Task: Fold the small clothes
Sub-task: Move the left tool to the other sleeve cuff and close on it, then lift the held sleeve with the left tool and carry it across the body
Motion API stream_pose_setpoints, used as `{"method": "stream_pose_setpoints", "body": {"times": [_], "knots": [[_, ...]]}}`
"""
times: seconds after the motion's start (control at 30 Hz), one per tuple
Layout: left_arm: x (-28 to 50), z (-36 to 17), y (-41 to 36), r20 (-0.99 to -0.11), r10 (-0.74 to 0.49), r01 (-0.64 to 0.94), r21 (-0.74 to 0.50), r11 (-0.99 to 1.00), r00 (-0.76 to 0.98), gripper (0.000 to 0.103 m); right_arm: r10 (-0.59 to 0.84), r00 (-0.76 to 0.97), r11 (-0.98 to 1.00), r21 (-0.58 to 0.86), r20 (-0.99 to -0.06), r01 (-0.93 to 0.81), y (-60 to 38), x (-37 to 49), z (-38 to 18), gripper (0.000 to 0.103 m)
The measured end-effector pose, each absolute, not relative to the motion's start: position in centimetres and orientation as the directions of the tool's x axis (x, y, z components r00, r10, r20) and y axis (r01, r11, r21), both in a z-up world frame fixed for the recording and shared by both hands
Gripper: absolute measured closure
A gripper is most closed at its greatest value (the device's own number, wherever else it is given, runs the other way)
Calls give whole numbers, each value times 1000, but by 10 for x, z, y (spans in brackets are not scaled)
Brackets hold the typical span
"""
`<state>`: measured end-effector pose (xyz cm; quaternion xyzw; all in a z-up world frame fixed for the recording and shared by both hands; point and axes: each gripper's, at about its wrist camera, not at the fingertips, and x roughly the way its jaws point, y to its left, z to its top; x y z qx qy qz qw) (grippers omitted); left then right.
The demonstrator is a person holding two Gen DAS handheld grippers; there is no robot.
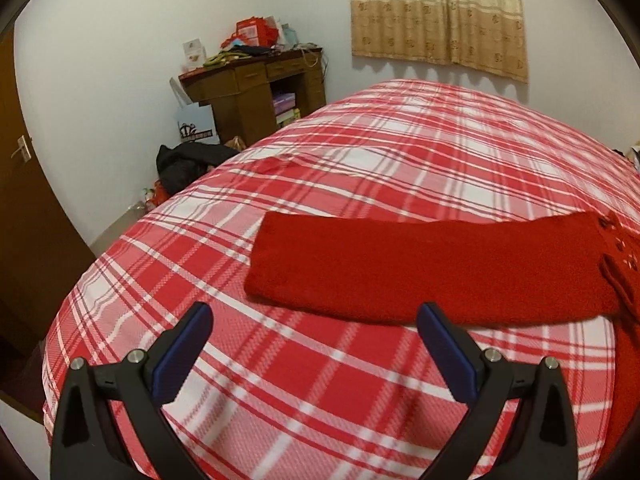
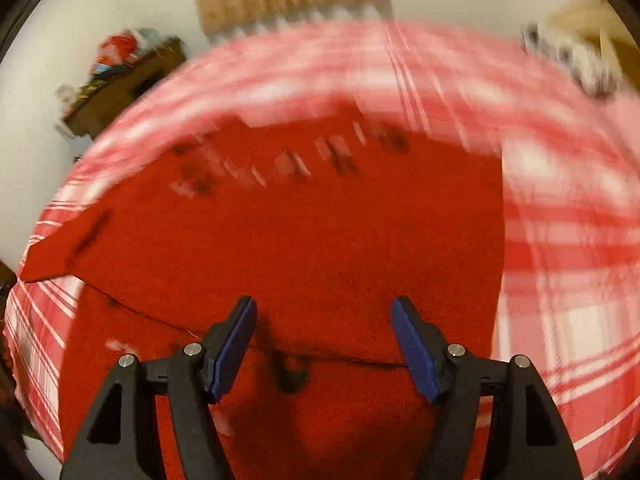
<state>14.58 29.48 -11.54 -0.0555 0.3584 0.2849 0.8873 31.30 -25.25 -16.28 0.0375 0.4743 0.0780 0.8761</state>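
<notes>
A red sweater [image 1: 432,272] is lying spread on a bed [image 1: 360,152] covered in a red-and-white plaid sheet. In the left wrist view one sleeve is stretching flat across the sheet from right to left, its cuff end pointing left, with a patterned band showing where the sleeve is meeting the body at the right edge. The left claw [image 1: 316,316] is hanging over bare sheet just in front of the sleeve, its blue pads [image 1: 182,356] standing wide apart with nothing between them.

The right wrist view is blurring heavily. The sweater [image 2: 304,232] is filling most of it, front up, with a row of pale and dark marks running across the chest; what they are I cannot tell. A sleeve is trailing off to the left. The right claw [image 2: 324,312] is hovering over the near part of the garment, its jaws parted and gripping nothing, though whether the tips are touching the knit I cannot tell.

Beyond the bed, a wooden desk [image 1: 256,92] piled with clutter is standing against the white wall, a beige curtain [image 1: 436,12] is hanging to its right, and a brown door [image 1: 24,184] is showing at the left.
</notes>
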Motion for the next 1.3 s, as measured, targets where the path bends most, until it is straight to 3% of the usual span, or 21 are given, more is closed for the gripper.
{"method": "stream_pose_setpoints", "body": {"times": [0.17, 0.27, 0.33, 0.4, 0.67, 0.8, 0.97, 1.0, 1.07, 1.1, 1.3], "knots": [[151, -122, 313, -678, 490, -571, 124, 811, 548, 0, 165, 604, 986, 111, -780, -127, -245, 298, -148, 32], [150, -125, 329, -696, 483, -601, 92, 794, 532, 2, 198, 600, 976, 97, -775, -196, -228, 286, -147, 25], [149, -124, 336, -699, 479, -613, 74, 786, 531, 9, 146, 575, 971, 4, -805, -240, -212, 283, -160, 25], [148, -125, 344, -706, 468, -623, 49, 781, 532, 10, 91, 594, 964, -79, -800, -255, -205, 276, -166, 25], [167, -134, 362, -739, 409, -623, -19, 782, 536, 25, 141, 619, 963, -38, -772, -267, -208, 263, -173, 22], [180, -140, 371, -760, 394, -636, -32, 771, 517, 43, 134, 625, 963, -46, -769, -264, -207, 262, -174, 21], [187, -146, 372, -766, 403, -639, -13, 769, 501, 43, 133, 626, 965, -44, -769, -259, -207, 261, -174, 19], [187, -146, 372, -766, 400, -636, -17, 771, 504, 46, 131, 626, 965, -45, -768, -258, -207, 261, -174, 18], [186, -145, 371, -764, 374, -622, -45, 782, 526, 67, 131, 627, 965, -45, -768, -257, -207, 261, -174, 18], [186, -144, 371, -765, 366, -615, -51, 787, 531, 88, 131, 627, 966, -44, -768, -256, -207, 261, -174, 18], [180, -126, 361, -736, 352, -573, -58, 818, 577, 90, 130, 628, 967, -43, -767, -253, -207, 261, -175, 16]]}}
